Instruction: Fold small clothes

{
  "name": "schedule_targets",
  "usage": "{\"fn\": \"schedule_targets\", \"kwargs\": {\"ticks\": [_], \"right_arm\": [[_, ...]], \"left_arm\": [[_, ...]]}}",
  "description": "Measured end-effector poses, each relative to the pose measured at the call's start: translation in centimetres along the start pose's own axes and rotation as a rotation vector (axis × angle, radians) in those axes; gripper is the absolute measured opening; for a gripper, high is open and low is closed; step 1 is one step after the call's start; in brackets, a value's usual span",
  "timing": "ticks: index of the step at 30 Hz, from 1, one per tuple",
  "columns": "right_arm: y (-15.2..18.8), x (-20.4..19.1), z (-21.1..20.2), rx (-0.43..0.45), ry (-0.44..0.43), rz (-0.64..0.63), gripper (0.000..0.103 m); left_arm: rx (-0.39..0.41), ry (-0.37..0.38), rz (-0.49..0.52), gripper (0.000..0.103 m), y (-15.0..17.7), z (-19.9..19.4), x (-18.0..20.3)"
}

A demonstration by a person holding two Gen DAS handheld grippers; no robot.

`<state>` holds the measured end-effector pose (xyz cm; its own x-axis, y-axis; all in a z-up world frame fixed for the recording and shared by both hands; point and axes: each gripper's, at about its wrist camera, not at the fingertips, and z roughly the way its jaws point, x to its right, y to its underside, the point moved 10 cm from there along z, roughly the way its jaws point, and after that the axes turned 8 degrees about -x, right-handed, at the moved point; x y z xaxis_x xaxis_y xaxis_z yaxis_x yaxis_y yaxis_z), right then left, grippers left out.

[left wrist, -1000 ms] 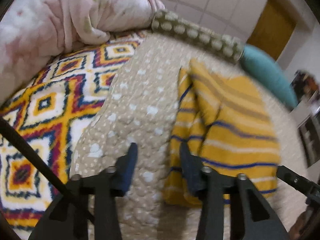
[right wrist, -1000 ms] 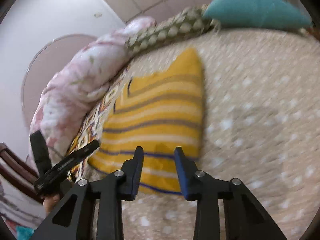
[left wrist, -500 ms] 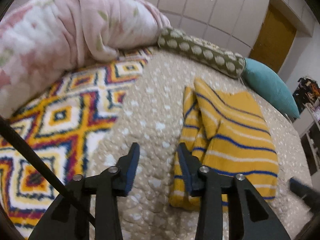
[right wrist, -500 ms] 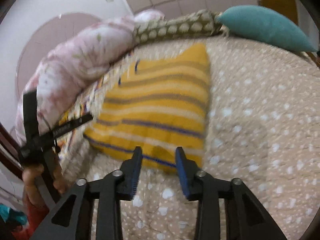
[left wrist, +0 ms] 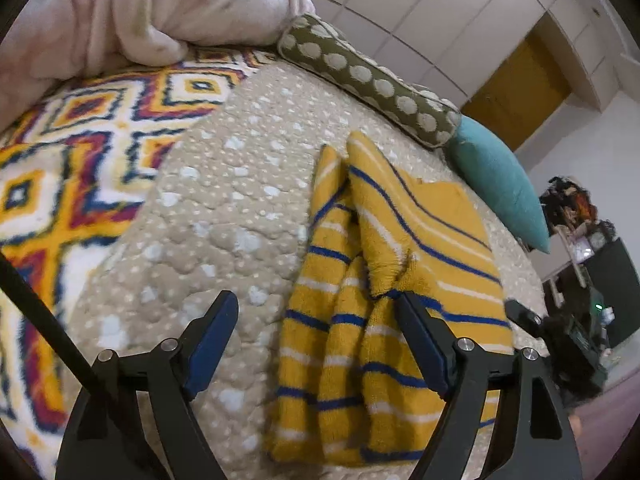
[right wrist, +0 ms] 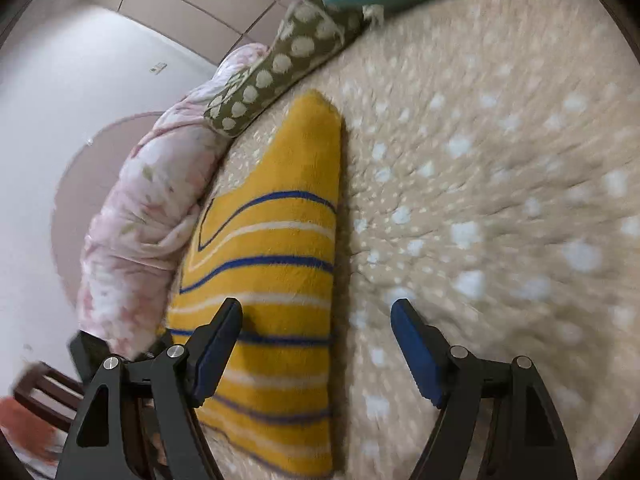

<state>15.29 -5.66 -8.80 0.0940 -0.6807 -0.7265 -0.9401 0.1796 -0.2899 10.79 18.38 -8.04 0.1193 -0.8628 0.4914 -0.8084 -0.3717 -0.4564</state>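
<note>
Left gripper (left wrist: 316,320) low over the bed (left wrist: 224,208), fingers (left wrist: 212,336) apart and opening; the garment's (left wrist: 384,288) bunched near-left part sits between them, pads not pressing on it. Right gripper (right wrist: 318,328) also spreading, fingers (right wrist: 416,348) apart; the garment's (right wrist: 280,264) right edge lies between them, nothing clamped.

Garment: yellow, blue and white stripes, folded, flat on the beige dotted bedcover. Long axis runs away from both cameras toward the bolster (left wrist: 368,80); far end tapers to a corner near it. Right edge straight, left side rumpled.

Free room: open bedcover left of the garment up to the patterned blanket (left wrist: 68,160), and wide open bedcover to its right in the right view. Far edge blocked by pink quilt (left wrist: 160,4), bolster, teal pillow (left wrist: 500,184).

Left view only: blanket, yellow door (left wrist: 520,92), rumpled folds. Right view only: a chair (right wrist: 44,392) at lower left; much of it blurred.
</note>
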Motion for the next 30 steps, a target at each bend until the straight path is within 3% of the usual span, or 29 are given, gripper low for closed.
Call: {"fn": "schedule_targets", "kwargs": {"ticks": [3,6,8,10,12,17,20,22,26,30], "right_arm": [[-1.3,-1.4,1.4,0.013,-0.080,-0.021,0.083],[-1.4,-3.1,3.6,-0.028,-0.110,-0.033,0.075],[-1.4,-3.8,4.9,-0.044,-0.068,-0.064,0.059],[-1.5,-4.0,4.7,-0.040,-0.090,-0.046,0.041],[-1.7,-4.2,3.3,-0.026,-0.152,-0.034,0.038],[-2.0,-3.5,-2.0,0.051,-0.100,-0.110,0.039],[-2.7,-0.5,-3.8,0.064,0.019,-0.082,0.047],[-2.3,1.3,-4.6,0.040,0.049,-0.050,0.050],[-0.4,2.2,-9.6,0.150,0.147,-0.127,0.053],[1.8,3.5,-14.2,0.221,0.177,-0.110,0.054]], "left_arm": [[-0.092,0.150,-0.002,0.080,1.0,1.3,1.8],[-0.086,0.065,0.056,0.074,1.9,2.3,2.8],[-0.055,0.007,0.086,0.068,2.0,2.0,3.7],[-0.036,-0.009,0.095,0.063,2.2,1.7,4.7],[-0.034,0.012,0.094,0.063,2.5,1.6,6.1],[-0.070,0.072,0.123,0.063,3.8,3.5,10.4],[-0.067,0.035,0.152,0.063,4.7,4.5,11.2],[-0.050,0.004,0.184,0.063,4.9,4.2,11.6],[-0.016,-0.052,0.215,0.063,5.8,2.2,11.3],[0.009,-0.113,0.248,0.064,7.5,-0.4,11.1]]}}
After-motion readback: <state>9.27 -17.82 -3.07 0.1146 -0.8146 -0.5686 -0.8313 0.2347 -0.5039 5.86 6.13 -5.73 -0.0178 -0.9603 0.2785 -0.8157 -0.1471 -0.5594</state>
